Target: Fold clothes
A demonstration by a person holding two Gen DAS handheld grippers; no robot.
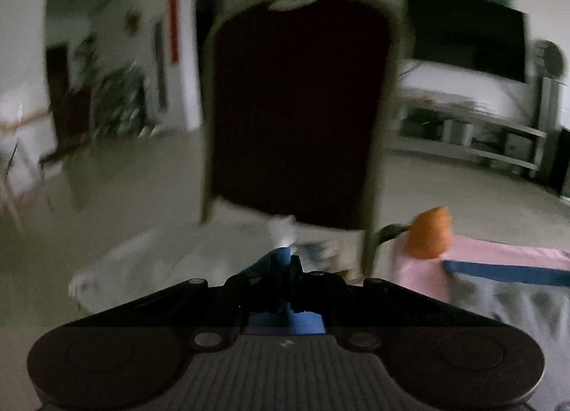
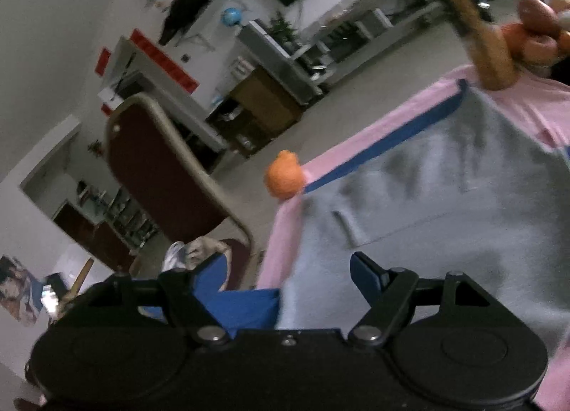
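Left wrist view: left gripper (image 1: pixel 286 257) has its fingers pinched together w/ nothing clearly between them; white cloth (image 1: pixel 171 250) lies just ahead and to their left, blurred, so can't tell if a fold is caught. Chair (image 1: pixel 299 115) stands close beyond the tips; a swing fwd could clip it. Right wrist view: right gripper (image 2: pixel 288 274) has fingers spread wide, grey garment (image 2: pixel 427 204) under and beyond the right finger on the pink sheet (image 2: pixel 527 104), nothing pinched. Risk: closing here grabs grey fabric plus sheet together, dragging both; orange ball (image 2: pixel 285 177) at the table corner ahead could get knocked off.
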